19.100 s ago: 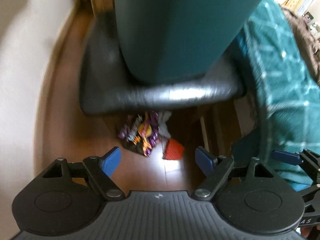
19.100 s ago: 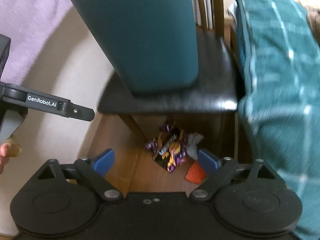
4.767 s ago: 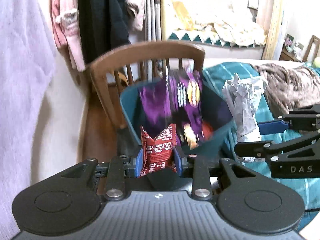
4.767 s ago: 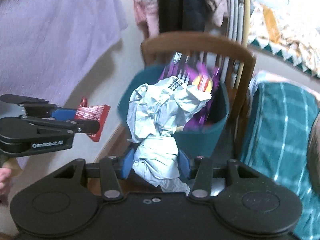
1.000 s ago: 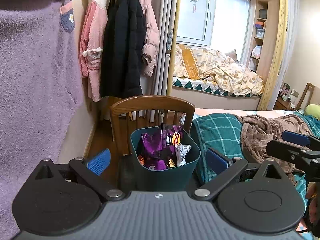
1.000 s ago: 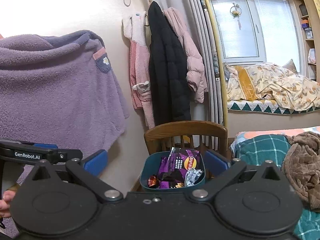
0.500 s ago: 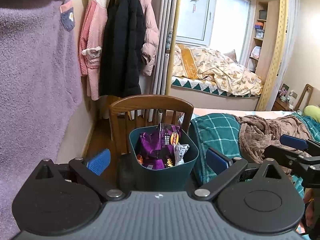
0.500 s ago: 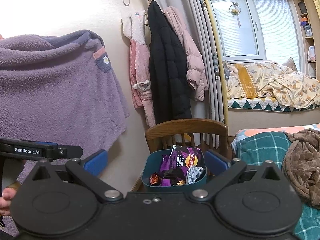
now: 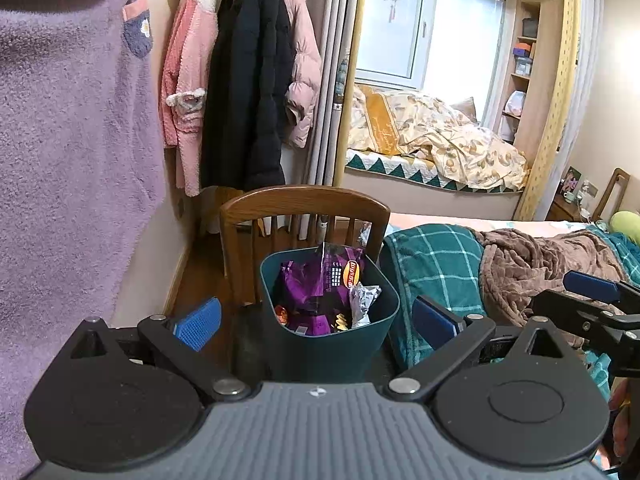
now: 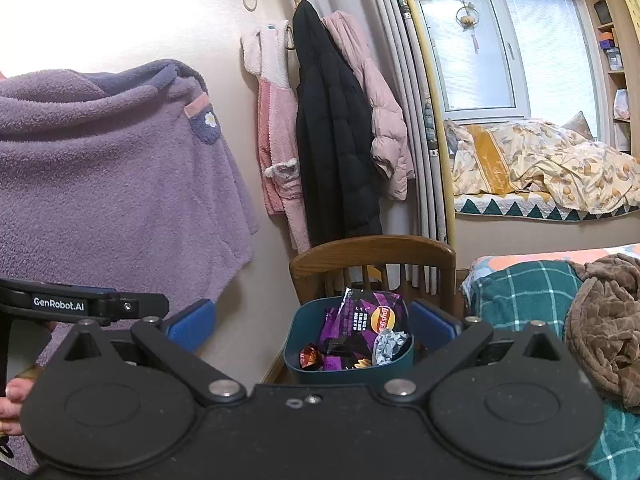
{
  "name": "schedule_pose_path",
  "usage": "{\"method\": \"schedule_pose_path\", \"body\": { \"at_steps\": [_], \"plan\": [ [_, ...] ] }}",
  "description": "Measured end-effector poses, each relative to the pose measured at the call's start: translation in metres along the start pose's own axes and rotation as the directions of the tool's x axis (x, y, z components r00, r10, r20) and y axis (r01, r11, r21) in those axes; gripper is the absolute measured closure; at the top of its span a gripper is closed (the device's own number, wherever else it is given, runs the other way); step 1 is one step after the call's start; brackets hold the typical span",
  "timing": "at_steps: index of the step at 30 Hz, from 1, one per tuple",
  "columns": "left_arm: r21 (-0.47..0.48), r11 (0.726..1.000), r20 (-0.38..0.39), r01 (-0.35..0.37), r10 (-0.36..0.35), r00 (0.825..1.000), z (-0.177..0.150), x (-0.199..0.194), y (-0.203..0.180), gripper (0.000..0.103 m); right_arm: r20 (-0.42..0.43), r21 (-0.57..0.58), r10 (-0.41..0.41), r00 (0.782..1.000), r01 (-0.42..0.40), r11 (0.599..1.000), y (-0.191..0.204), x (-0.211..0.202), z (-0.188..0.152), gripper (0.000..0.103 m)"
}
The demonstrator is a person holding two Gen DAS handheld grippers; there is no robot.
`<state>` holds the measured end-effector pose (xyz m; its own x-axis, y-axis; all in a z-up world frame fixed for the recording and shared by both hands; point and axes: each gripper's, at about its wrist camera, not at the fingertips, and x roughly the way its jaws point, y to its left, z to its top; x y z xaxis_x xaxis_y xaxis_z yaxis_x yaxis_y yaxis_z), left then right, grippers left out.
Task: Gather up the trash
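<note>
Both spread wide and empty: left gripper (image 9: 316, 322) and right gripper (image 10: 312, 326), blue pads apart, each aimed at the teal bin (image 9: 332, 350) on the chair (image 9: 304, 208). Inside the bin: purple chip bag (image 9: 320, 284), crumpled paper (image 9: 362, 300) at its right, red wrapper (image 10: 310, 356) at its left. Beside the chair on the right, a teal plaid blanket (image 9: 436, 268). Hanging on the left wall, a purple robe (image 10: 120, 176) and coats (image 10: 332, 152).

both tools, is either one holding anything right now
Nothing is held. The left tool and right tool are both open and empty; the trash sits in the teal bin.
</note>
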<state>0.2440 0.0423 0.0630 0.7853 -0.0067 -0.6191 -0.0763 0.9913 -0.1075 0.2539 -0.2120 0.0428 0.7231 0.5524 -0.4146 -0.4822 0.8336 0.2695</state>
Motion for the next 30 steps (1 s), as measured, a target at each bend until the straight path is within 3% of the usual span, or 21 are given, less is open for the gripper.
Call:
{"method": "schedule_pose_path", "body": {
  "at_steps": [11,30],
  "plan": [
    [-0.022,1.0,-0.009,-0.006,0.006,1.0,-0.0012,0.0032,0.0032,0.001,0.001,0.008,0.001,1.0,-0.001,1.0,0.0,-0.0001,0.0005,0.0],
    [0.019,1.0,0.046,-0.016,0.015,0.999,-0.0044,0.0036,-0.0012,0.001,-0.016,0.021,-0.006,1.0,0.006,1.0,-0.0001,0.006,-0.0021,0.0]
  ]
}}
